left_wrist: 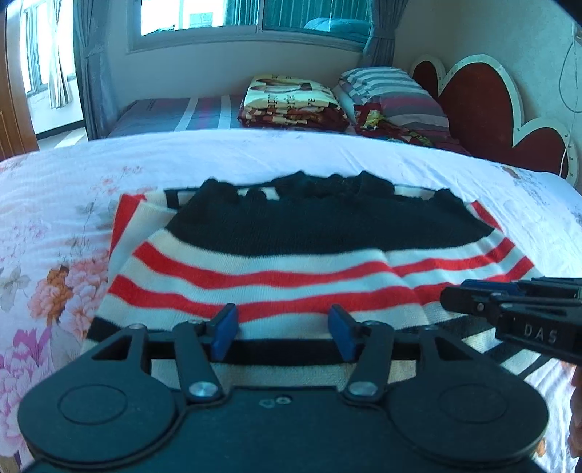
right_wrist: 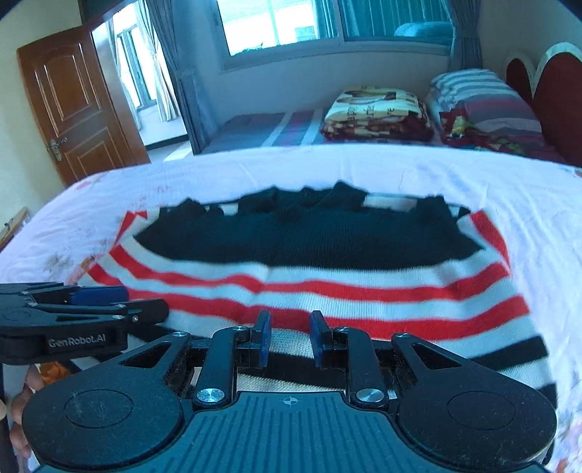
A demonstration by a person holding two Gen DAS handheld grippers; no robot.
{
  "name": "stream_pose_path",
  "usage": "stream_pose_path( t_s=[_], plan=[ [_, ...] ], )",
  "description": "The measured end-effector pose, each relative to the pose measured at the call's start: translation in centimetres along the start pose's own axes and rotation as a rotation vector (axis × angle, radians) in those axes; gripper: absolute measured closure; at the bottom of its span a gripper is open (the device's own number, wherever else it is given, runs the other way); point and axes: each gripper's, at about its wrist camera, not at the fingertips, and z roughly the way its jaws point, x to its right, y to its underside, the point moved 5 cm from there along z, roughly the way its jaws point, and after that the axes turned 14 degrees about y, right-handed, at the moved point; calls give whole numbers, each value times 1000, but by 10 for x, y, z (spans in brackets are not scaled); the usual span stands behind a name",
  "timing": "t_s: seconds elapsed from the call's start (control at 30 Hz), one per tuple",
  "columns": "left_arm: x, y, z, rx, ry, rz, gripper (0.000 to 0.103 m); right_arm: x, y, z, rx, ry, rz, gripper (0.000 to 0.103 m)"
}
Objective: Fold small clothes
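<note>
Your striped sweater [left_wrist: 276, 254] lies folded on the floral bedsheet [left_wrist: 54, 225], with a folded blanket [left_wrist: 291, 105], pillows [left_wrist: 393, 94] and a window [right_wrist: 327, 22] beyond. Your left gripper [left_wrist: 283, 333] hovers low over its near hem with fingers spread, while your right gripper [right_wrist: 289, 338] sits beside it, fingers parted with a narrower gap, nothing pinched.

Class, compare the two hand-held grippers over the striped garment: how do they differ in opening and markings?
The left hand-held gripper has its blue pads spread wide; the right hand-held gripper holds its pads much closer together, though a gap remains. The left one's side reads "GenRobot.AI"; the right one's reads "DAS". Both are black with blue pads and hover over the near edge of the striped sweater on the floral bedspread.
</note>
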Motion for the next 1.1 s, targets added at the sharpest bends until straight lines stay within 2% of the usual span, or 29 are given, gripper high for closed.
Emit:
stream_pose_path(
  t_s=[0.13, 0.37, 0.53, 0.67, 0.83, 0.93, 1.1],
  plan=[
    [-6, 10, -3, 5, -3, 18, 45, 11, 17, 9, -19, 40, -14, 81],
    [-22, 25, -18, 1, -30, 22, 45, 51, 29, -1, -11, 95, 10, 81],
    [-18, 25, -17, -8, -58, 22, 45, 48, 28, -4, -17, 132, 11, 81],
    [-20, 21, -32, 7, -10, -83, 43, 36, 20, -19, 0, 72, 53, 80],
    [-24, 34, -54, 26, 16, -190, 31, 13, 20, -36, 16, 17, 41, 80],
    [-27, 50, -62, 19, 15, -248, 24, -1, 29, -35, -3, 4, 32, 80],
    [-38, 72, -60, 16, 25, -359, 22, -15, 47, -21, -36, 34, -13, 80]
  ],
)
